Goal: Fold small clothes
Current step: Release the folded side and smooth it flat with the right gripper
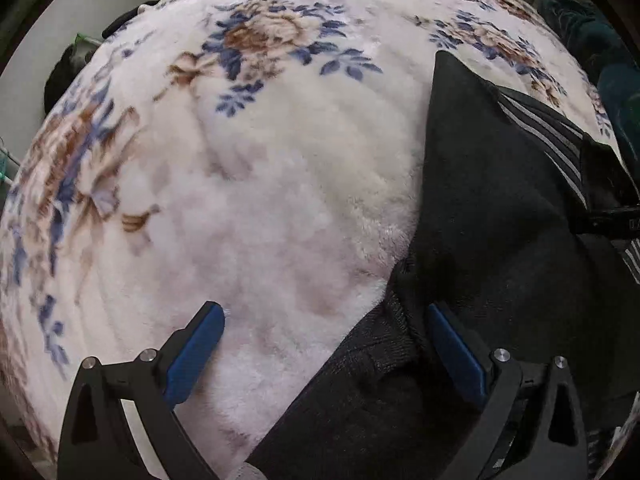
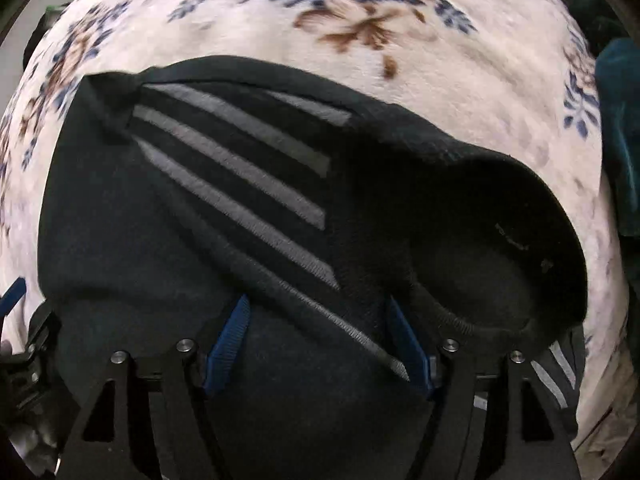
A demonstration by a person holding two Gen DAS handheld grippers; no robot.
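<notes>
Both cameras are sitting on the grippers and looking down along the fingers. The left wrist camera is looking steeply down at the flowery blanket (image 1: pixel 280 184), close above it, with the black garment (image 1: pixel 500 240) at its right side. The right wrist camera is looking straight down, very near the same black garment (image 2: pixel 160 220), which is filling most of its view. Both are sharing the garment and the blanket (image 2: pixel 460 80).

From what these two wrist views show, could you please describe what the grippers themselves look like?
Both match. The left gripper and right gripper each have two black, angular fingers with triangular cut-outs, round silver fasteners at the joints, and ribbed blue pads on the inner faces. No cables, sleeves or markings show clearly.
</notes>
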